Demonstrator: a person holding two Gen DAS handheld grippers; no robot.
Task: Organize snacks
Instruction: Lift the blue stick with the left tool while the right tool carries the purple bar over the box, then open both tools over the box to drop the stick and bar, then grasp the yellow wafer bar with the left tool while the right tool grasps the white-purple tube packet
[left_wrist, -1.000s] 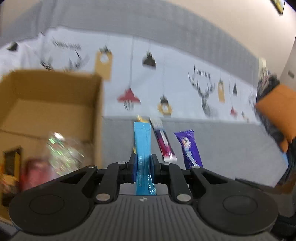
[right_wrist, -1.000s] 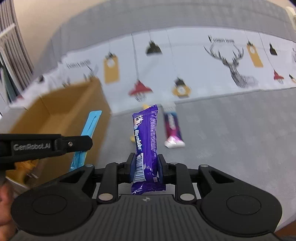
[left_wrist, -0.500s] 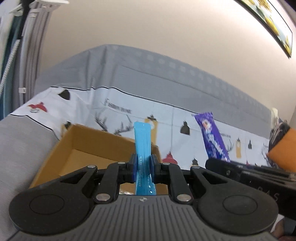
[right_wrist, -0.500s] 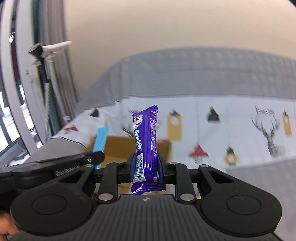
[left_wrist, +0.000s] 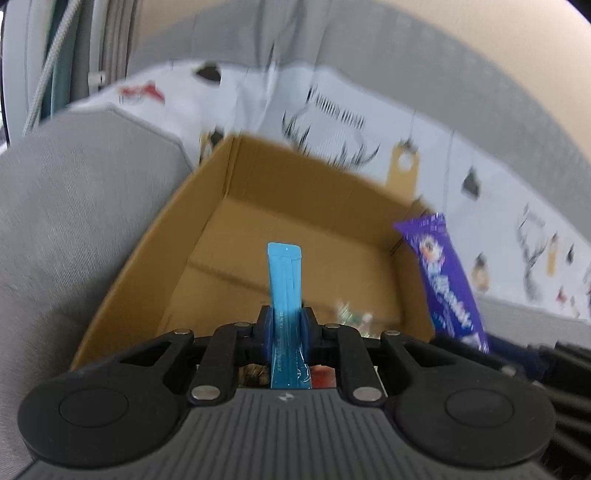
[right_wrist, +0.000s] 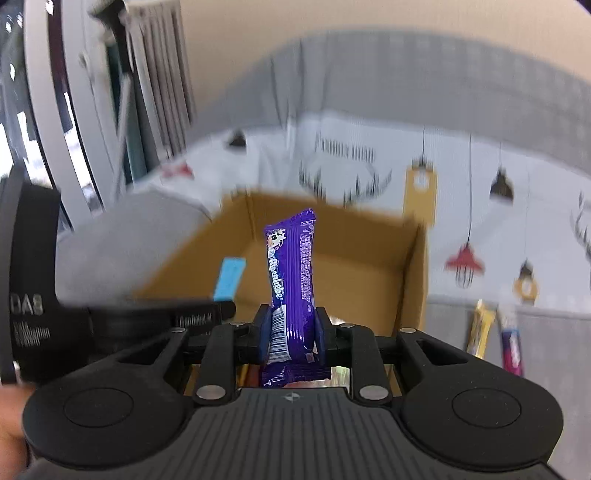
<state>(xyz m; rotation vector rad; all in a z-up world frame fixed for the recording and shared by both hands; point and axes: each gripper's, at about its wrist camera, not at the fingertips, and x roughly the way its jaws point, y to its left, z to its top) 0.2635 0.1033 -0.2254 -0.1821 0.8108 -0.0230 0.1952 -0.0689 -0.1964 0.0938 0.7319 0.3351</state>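
Note:
My left gripper is shut on a blue stick sachet and holds it upright over the open cardboard box. My right gripper is shut on a purple snack bar, upright, above the box's near right side. The purple bar also shows at the right of the left wrist view. The blue sachet's tip and the left gripper's body show at the left of the right wrist view. Several wrapped snacks lie in the box under the grippers, mostly hidden.
The box sits on a grey sofa seat, against a white printed cloth. A yellow bar and a pink sachet lie on the seat to the right of the box. Curtains and a window stand at the far left.
Both grippers have tilted down and moved closer over the box, each still holding its snack. The box interior now fills the middle of both views.

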